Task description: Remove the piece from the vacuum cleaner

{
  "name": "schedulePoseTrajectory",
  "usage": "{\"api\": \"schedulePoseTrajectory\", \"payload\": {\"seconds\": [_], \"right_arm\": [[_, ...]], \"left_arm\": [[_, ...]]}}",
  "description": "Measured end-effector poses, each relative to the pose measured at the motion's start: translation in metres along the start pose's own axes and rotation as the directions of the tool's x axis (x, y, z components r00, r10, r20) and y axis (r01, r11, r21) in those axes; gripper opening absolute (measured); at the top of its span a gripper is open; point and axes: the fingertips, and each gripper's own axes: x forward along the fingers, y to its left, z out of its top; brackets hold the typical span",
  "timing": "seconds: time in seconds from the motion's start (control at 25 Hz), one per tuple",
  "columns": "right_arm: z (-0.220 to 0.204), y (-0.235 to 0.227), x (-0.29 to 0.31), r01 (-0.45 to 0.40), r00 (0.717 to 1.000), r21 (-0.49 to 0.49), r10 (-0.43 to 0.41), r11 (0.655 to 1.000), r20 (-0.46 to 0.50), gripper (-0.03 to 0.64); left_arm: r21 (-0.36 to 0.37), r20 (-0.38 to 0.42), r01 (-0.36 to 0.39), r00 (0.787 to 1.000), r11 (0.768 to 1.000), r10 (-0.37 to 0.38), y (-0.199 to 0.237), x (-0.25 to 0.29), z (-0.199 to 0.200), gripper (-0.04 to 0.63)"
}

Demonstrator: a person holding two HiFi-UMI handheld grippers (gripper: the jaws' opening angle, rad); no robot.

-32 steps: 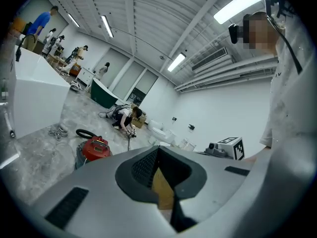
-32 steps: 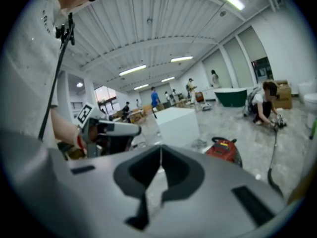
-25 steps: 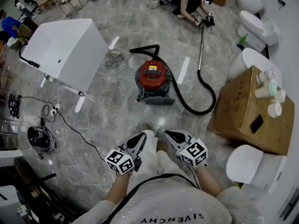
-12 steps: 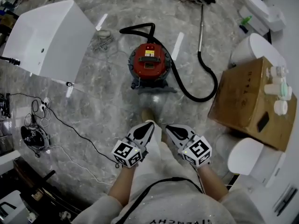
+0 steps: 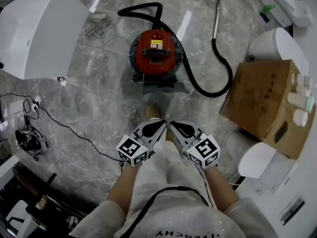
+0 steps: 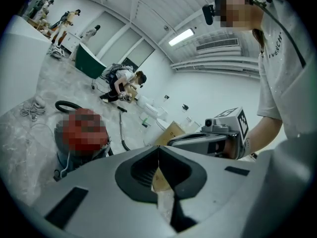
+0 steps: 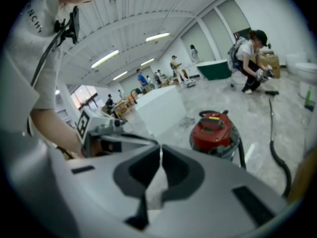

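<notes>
A red canister vacuum cleaner (image 5: 155,53) stands on the marble floor (image 5: 99,103), and it shows again in the right gripper view (image 7: 216,131). Its black hose (image 5: 213,76) curves right to a metal wand (image 5: 216,9). A second black hose (image 5: 143,8) loops behind it. My left gripper (image 5: 161,125) and right gripper (image 5: 174,126) hang side by side in front of my legs, well short of the vacuum. Both are shut with nothing between the jaws. In the left gripper view the vacuum (image 6: 81,133) is under a mosaic patch.
A large white box (image 5: 37,31) stands at the left, a cardboard box (image 5: 262,100) with bottles at the right. White toilets (image 5: 277,46) line the right side. Cables and a power strip (image 5: 29,108) lie on the floor at left. Other people work in the background.
I have stepped closer to the vacuum, which now lies nearer the middle of the head view. Both grippers have sunk and drawn together, tips almost meeting. Both stay shut.
</notes>
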Motion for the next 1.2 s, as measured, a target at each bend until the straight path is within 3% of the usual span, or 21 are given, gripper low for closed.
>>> {"api": "schedulePoseTrajectory", "payload": {"seconds": [0.36, 0.56, 0.72, 0.76, 0.84, 0.96, 1.2], "right_arm": [[0.0, -0.046, 0.041, 0.04, 0.998, 0.008, -0.039, 0.999, -0.046, 0.017], [-0.011, -0.073, 0.075, 0.013, 0.997, -0.046, -0.016, 0.999, -0.073, 0.017], [-0.04, -0.105, 0.101, 0.032, 0.992, -0.115, -0.046, 0.993, -0.12, 0.025], [-0.048, -0.114, 0.106, 0.044, 0.989, -0.134, -0.062, 0.99, -0.132, 0.059], [-0.065, -0.133, 0.113, 0.062, 0.983, -0.177, -0.09, 0.982, -0.157, 0.131], [-0.091, -0.157, 0.119, 0.076, 0.969, -0.274, -0.136, 0.959, -0.206, 0.179], [-0.12, -0.189, 0.133, 0.045, 0.932, -0.513, -0.222, 0.857, -0.288, 0.231]], "left_arm": [[0.024, -0.063, 0.079, 0.995, 0.997, -0.077, 0.049, 0.026, 0.007, 0.017], [0.134, -0.118, 0.093, 0.99, 0.987, -0.078, 0.079, 0.05, -0.004, 0.021], [0.158, -0.16, 0.039, 0.987, 0.987, -0.013, 0.115, 0.071, -0.036, 0.135], [0.182, -0.174, 0.024, 0.985, 0.983, 0.008, 0.123, 0.076, -0.044, 0.154], [0.245, -0.196, 0.005, 0.98, 0.969, 0.044, 0.137, 0.085, -0.058, 0.19], [0.341, -0.237, -0.006, 0.967, 0.94, 0.092, 0.157, 0.096, -0.079, 0.22], [0.552, -0.327, 0.025, 0.926, 0.833, 0.189, 0.191, 0.11, -0.104, 0.233]]}}
